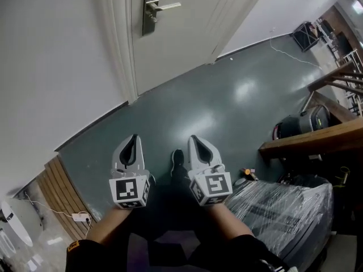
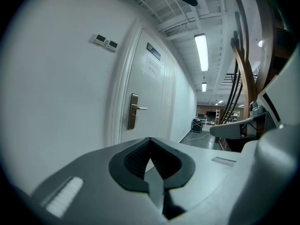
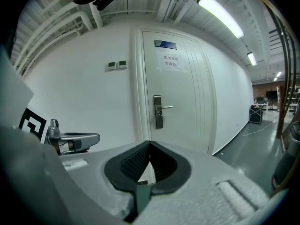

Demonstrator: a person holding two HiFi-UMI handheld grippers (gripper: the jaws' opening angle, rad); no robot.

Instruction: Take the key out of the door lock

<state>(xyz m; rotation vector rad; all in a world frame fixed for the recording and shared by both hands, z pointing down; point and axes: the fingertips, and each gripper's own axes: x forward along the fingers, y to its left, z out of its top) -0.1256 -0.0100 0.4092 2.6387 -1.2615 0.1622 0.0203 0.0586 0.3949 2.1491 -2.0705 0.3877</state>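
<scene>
A white door (image 1: 187, 21) stands a few steps ahead of me, with a brass lock plate (image 1: 151, 7) and a lever handle (image 1: 168, 6) on it. The lock plate also shows in the left gripper view (image 2: 133, 111) and the right gripper view (image 3: 158, 112). The key is too small to make out at this distance. My left gripper (image 1: 133, 137) and right gripper (image 1: 194, 137) are held side by side, low over the floor, and point toward the door. Both are shut and hold nothing. Each gripper's own view shows its tips met, the left gripper (image 2: 150, 139) and the right gripper (image 3: 150, 143).
Grey-green floor (image 1: 227, 101) stretches between me and the door. A wooden rail (image 1: 317, 141), a dark drum (image 1: 306, 122) and a plastic-wrapped bundle (image 1: 283, 208) stand at my right. Wooden slats (image 1: 59, 191) and a power strip (image 1: 81, 216) lie at my left. A cable (image 1: 289, 55) runs along the far wall.
</scene>
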